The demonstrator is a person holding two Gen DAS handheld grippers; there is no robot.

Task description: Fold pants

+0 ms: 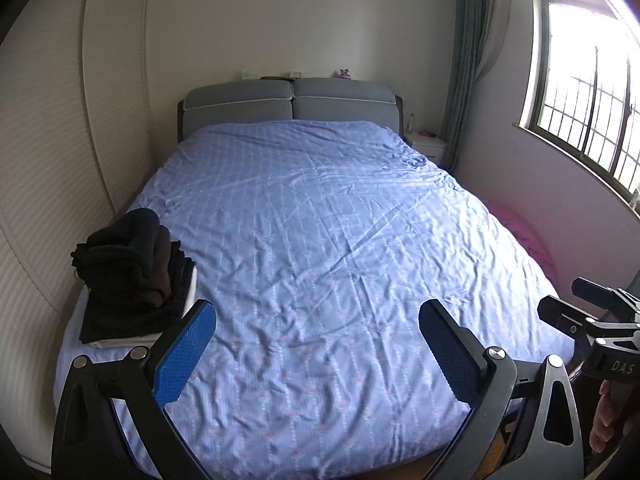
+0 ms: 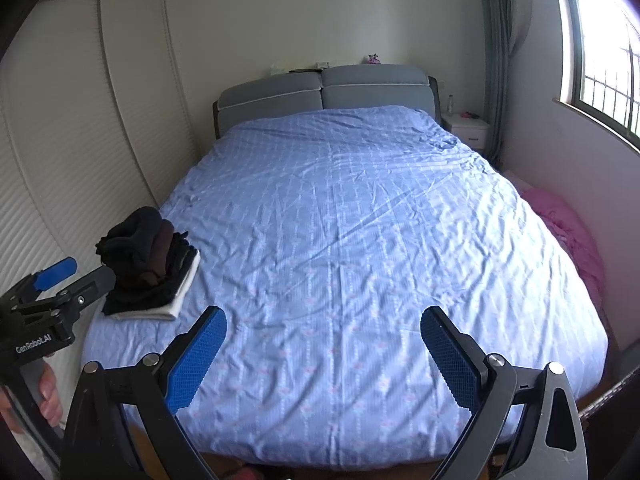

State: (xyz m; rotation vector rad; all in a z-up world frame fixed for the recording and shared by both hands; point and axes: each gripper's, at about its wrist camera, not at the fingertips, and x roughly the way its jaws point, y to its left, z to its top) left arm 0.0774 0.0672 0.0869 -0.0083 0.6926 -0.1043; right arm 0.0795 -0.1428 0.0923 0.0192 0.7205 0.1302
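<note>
Two blue-padded black grippers, left [image 1: 316, 344] and right [image 2: 322, 350], are hovering wide apart, empty, above the wrinkled blue bedspread [image 1: 320, 240]; dark garments are sitting stacked [image 1: 132, 272] at its left edge, fitting either finished folding or waiting.

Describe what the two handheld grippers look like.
Both the left gripper and the right gripper share one design: black angular linkage arms joined by silver round pins, carrying flat fingers faced with blue dotted-texture pads. White lettering marks each body, reading GenRobot.AI on the left one. No cables show.
</note>
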